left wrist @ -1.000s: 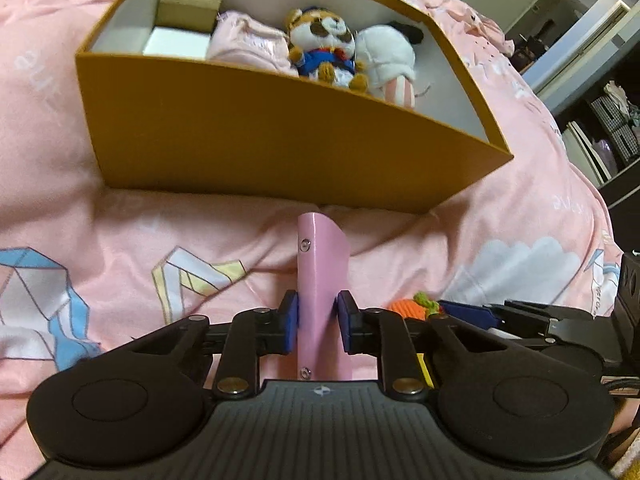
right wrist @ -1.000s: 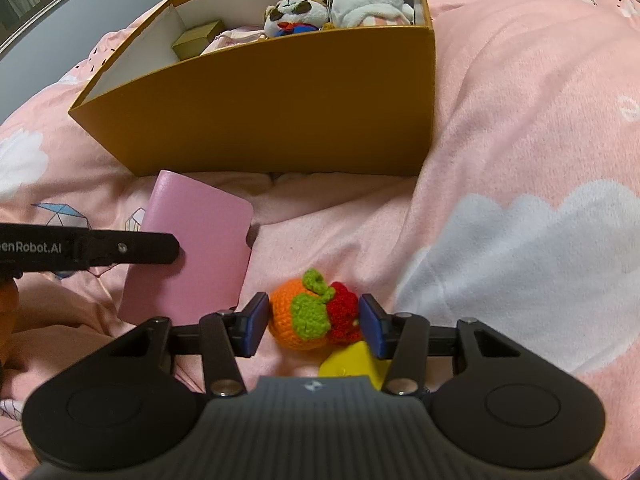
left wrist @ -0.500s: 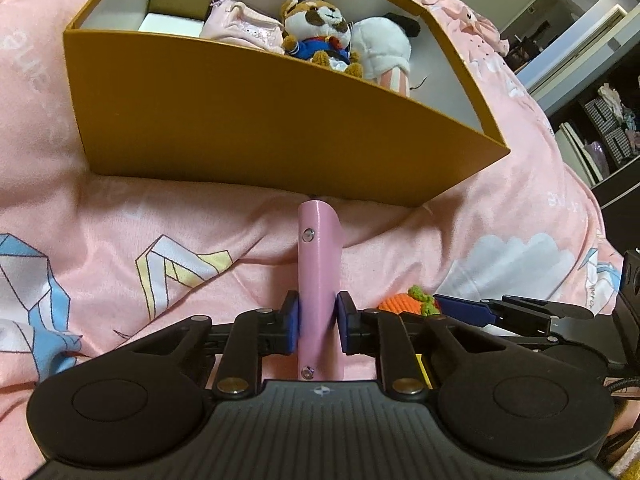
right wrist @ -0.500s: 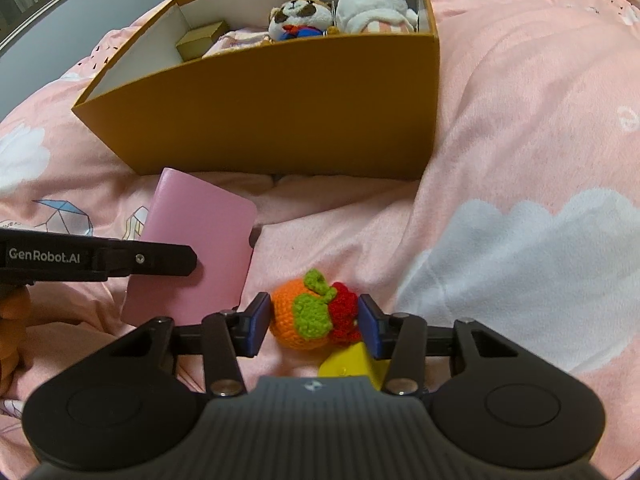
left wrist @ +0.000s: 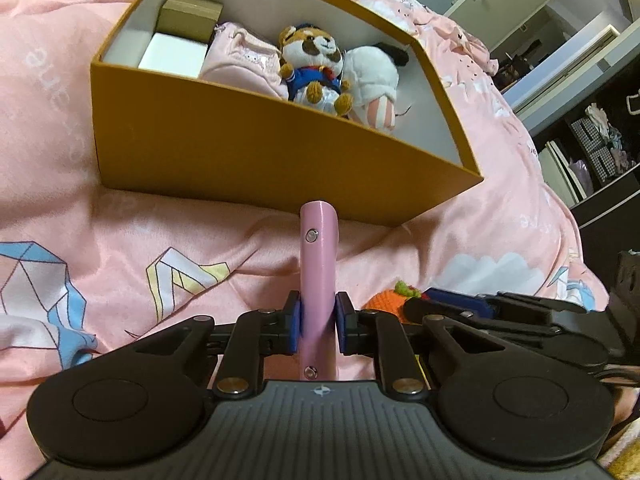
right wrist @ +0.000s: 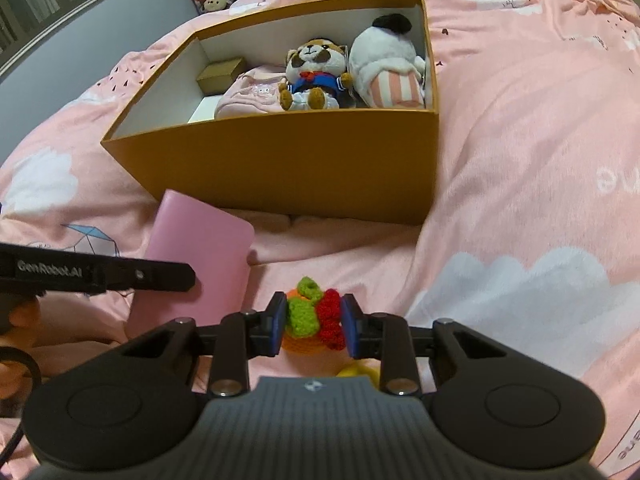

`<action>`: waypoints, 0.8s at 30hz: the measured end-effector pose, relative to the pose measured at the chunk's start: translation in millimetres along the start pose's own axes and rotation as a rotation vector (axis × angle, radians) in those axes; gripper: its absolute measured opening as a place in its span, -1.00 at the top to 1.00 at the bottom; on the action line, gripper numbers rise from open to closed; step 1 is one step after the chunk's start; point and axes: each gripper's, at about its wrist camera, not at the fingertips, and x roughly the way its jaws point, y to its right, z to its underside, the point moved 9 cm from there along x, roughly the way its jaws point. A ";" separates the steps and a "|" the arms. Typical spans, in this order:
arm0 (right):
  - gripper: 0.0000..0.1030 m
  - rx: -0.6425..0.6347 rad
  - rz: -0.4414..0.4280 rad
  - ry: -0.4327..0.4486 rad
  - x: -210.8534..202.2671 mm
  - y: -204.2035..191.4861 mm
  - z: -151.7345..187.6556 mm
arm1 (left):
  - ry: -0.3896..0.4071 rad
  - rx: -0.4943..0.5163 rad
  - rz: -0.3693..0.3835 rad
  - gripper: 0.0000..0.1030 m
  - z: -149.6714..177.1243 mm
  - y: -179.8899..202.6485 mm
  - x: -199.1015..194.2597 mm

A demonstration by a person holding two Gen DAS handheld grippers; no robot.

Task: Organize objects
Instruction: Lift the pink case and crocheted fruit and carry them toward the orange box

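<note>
A slim pink notebook (left wrist: 318, 280) with two small rivets along its spine stands on edge in the left gripper (left wrist: 318, 322), whose jaws are clamped tight on its covers. It sits just in front of the near wall of the orange box (right wrist: 304, 168) on the pink bedspread (right wrist: 520, 184). The right gripper (right wrist: 313, 324) has just been closing its jaws, and the blue pads now press a crocheted fruit (right wrist: 310, 322), orange with green and red parts; it seems lifted off the bedspread, though that is hard to judge.
</note>
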 end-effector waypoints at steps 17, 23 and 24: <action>-0.01 0.011 -0.033 -0.163 39.5 7.4 26.2 | 0.094 0.005 0.074 0.63 -31.0 22.0 -52.6; 0.08 -0.010 -0.037 -0.158 35.1 3.6 23.5 | 0.098 0.001 0.087 0.63 -38.0 24.9 -60.0; 0.10 -0.020 -0.038 -0.147 30.5 1.2 19.8 | 0.100 0.003 0.089 0.63 -40.7 25.8 -62.2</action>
